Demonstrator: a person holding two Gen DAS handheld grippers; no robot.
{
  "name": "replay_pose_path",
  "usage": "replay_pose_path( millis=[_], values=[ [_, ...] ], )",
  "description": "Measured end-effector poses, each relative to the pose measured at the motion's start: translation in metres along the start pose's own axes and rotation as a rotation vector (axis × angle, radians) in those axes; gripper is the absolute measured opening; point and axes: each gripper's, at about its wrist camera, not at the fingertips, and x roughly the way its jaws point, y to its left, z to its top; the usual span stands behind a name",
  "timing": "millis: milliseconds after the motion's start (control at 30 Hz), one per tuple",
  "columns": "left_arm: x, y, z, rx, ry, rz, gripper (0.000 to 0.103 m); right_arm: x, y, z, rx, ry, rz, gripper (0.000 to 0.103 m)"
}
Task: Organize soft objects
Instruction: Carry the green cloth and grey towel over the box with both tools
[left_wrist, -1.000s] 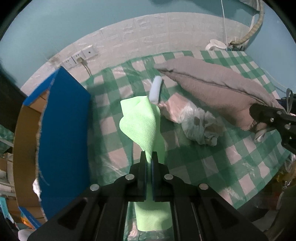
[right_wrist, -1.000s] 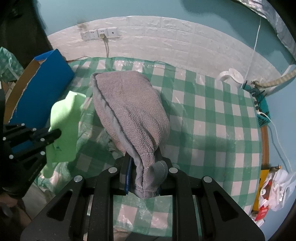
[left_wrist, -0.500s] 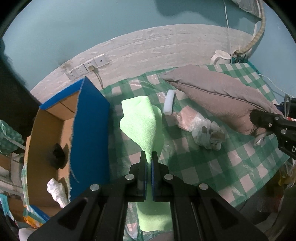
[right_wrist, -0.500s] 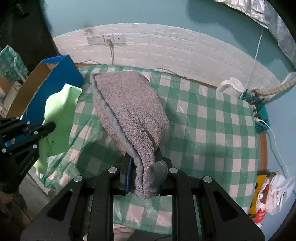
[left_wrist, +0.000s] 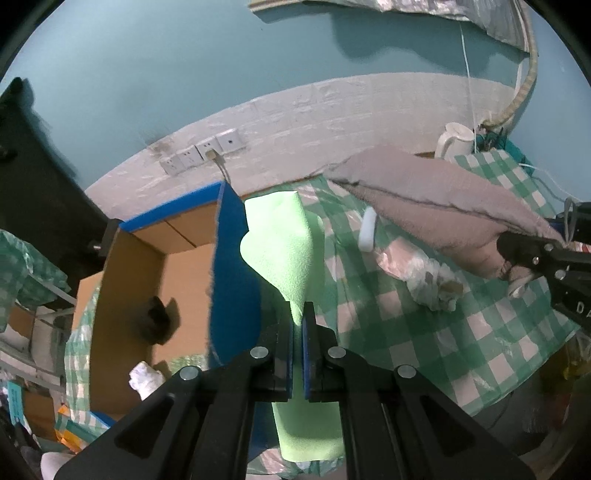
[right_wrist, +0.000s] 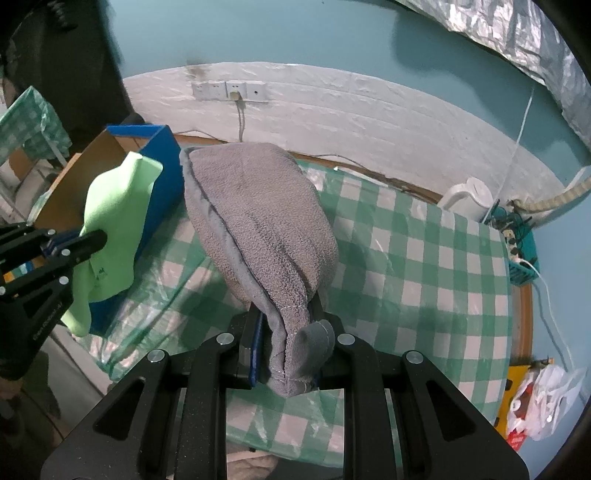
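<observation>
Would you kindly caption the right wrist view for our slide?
Right tool grips a grey towel above the checked tablecloth; left tool holds a green cloth.

Ahead of me the wall (right_wrist: 258, 40) is painted teal above a band of white brick-pattern panelling (right_wrist: 351, 110). A row of white sockets (right_wrist: 229, 90) sits on that band, one with a plug and a cord hanging down to the table's far edge. The table (right_wrist: 424, 266) is round, wood-rimmed, covered in a green-and-white checked cloth under clear plastic. At its far right edge stands a white kettle (right_wrist: 467, 197), beside a teal basket of cables (right_wrist: 517, 236). A crinkled silver sheet (right_wrist: 517, 33) hangs at the upper right. Something dark (left_wrist: 40, 177) stands at the left.
</observation>
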Motion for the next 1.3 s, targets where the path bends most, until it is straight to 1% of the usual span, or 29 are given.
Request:
replay_pose_path(
  millis=[433, 767, 1300],
  values=[
    [-0.024, 0.038, 0.001, -0.059, -0.053, 0.032, 0.004, -0.017, 0.03, 0.022, -0.038, -0.044, 0.042, 0.018],
    [-0.041, 0.073, -0.003, -0.116, -0.094, 0.051, 0.004, -0.021, 0.066, 0.043, -0.087, -0.063, 0.077, 0.018],
    [-0.029, 0.145, -0.03, -0.244, -0.056, 0.089, 0.004, -0.009, 0.143, 0.067, -0.204, -0.052, 0.113, 0.018]
  ],
)
